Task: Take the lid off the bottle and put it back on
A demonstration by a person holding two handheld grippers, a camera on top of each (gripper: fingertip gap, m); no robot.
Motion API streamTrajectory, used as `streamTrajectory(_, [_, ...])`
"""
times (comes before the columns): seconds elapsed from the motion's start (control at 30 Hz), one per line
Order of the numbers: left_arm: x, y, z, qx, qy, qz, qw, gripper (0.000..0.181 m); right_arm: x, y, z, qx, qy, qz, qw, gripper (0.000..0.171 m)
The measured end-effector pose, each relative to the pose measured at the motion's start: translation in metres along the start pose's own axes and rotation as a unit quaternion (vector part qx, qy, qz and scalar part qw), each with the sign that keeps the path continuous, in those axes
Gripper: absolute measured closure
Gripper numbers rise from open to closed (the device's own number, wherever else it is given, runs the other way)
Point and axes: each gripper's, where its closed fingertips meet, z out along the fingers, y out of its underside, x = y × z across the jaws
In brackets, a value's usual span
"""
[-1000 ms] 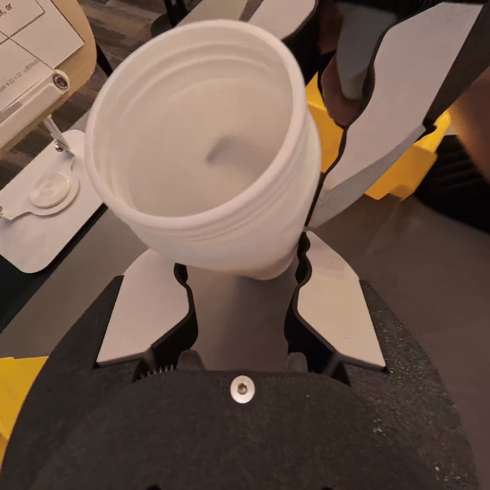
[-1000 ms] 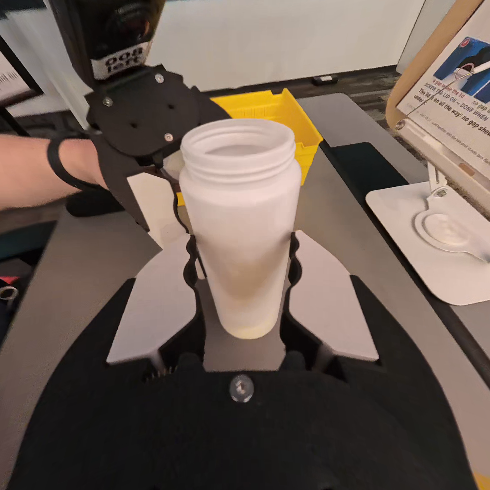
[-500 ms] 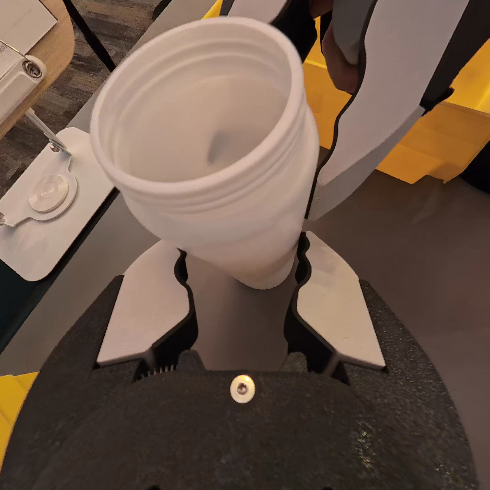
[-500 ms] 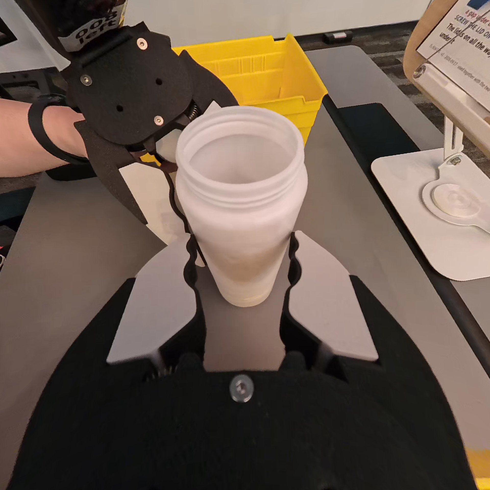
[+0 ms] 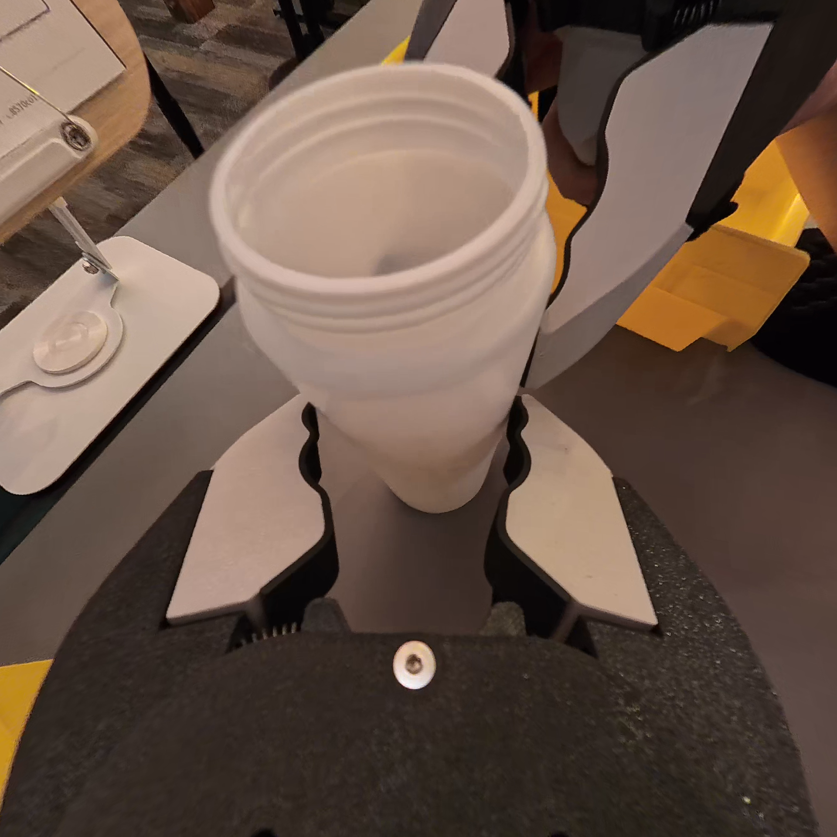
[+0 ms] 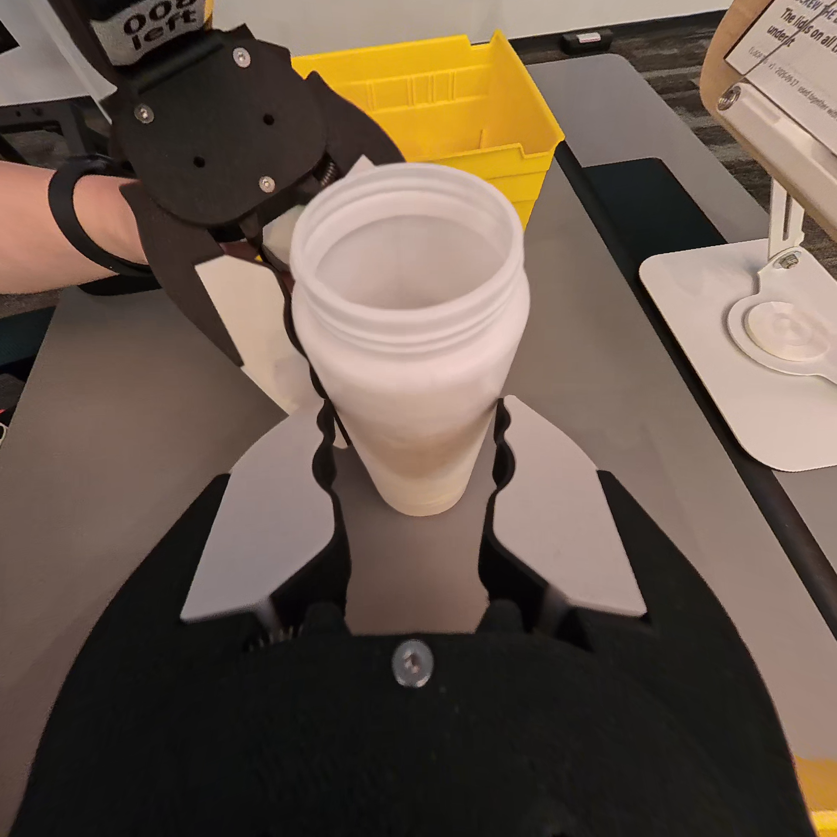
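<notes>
A white bottle (image 6: pixel 407 362) stands open-mouthed on the middle of a grey table (image 6: pixel 113 453). The right gripper (image 6: pixel 410 430) closely flanks it from the near side, and the left gripper (image 6: pixel 281 376) crowds its far left. A yellow bin (image 6: pixel 453 113) blocks the far side. On the right lies a white stand base (image 6: pixel 724 385) with a clipboard (image 6: pixel 770 90) overhanging it. The table is bare at near left and between bottle and stand.

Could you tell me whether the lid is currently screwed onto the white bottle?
No, the bottle stands with its threaded mouth fully open and empty, no lid on it.
</notes>
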Motion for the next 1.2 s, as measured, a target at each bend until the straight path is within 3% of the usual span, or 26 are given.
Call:
streamTrajectory(0.13, [-0.002,-0.005,-0.015,0.015,-0.012,0.005,1.000,0.093,-0.001,-0.009,-0.007,0.019,0.004,0.004,1.000,0.095])
streamTrajectory(0.17, [-0.004,-0.003,-0.022,0.013,-0.019,0.001,1.000,0.088,0.000,-0.012,-0.010,0.024,0.007,0.006,1.000,0.092])
streamTrajectory(0.23, [-0.008,0.000,-0.042,0.020,-0.028,-0.030,0.999,0.059,-0.001,-0.016,-0.020,0.024,0.013,0.009,1.000,0.091])
streamTrajectory(0.27, [-0.009,0.000,-0.055,0.039,-0.021,-0.052,0.998,0.057,-0.001,-0.019,-0.028,0.020,0.020,0.015,0.999,0.087])
streamTrajectory(0.33, [-0.021,-0.001,-0.088,0.096,-0.026,-0.089,0.991,0.064,-0.004,-0.029,-0.048,0.027,0.032,0.017,0.999,0.081])
streamTrajectory(0.43, [-0.059,0.011,-0.141,0.145,-0.095,-0.108,0.979,0.079,-0.017,-0.051,-0.082,0.069,0.046,-0.007,0.996,0.081])
streamTrajectory(0.5, [-0.093,0.030,-0.170,0.146,-0.162,-0.118,0.969,0.090,-0.023,-0.064,-0.103,0.099,0.064,-0.025,0.993,0.082])
streamTrajectory(0.6, [-0.139,0.068,-0.190,0.094,-0.218,-0.141,0.961,0.093,-0.031,-0.079,-0.127,0.128,0.089,-0.038,0.987,0.082])
streamTrajectory(0.77, [-0.185,0.140,-0.162,-0.022,-0.209,-0.157,0.965,0.098,-0.042,-0.094,-0.151,0.156,0.126,-0.065,0.978,0.083])
streamTrajectory(0.87, [-0.191,0.172,-0.134,-0.087,-0.174,-0.157,0.968,0.086,-0.047,-0.096,-0.153,0.150,0.140,-0.082,0.975,0.083])
streamTrajectory(0.97, [-0.202,0.191,-0.115,-0.116,-0.164,-0.164,0.966,0.084,-0.048,-0.094,-0.150,0.134,0.152,-0.097,0.975,0.083])
streamTrajectory(1.2, [-0.211,0.210,-0.086,-0.132,-0.133,-0.181,0.966,0.096,-0.039,-0.085,-0.144,0.103,0.166,-0.098,0.976,0.083])
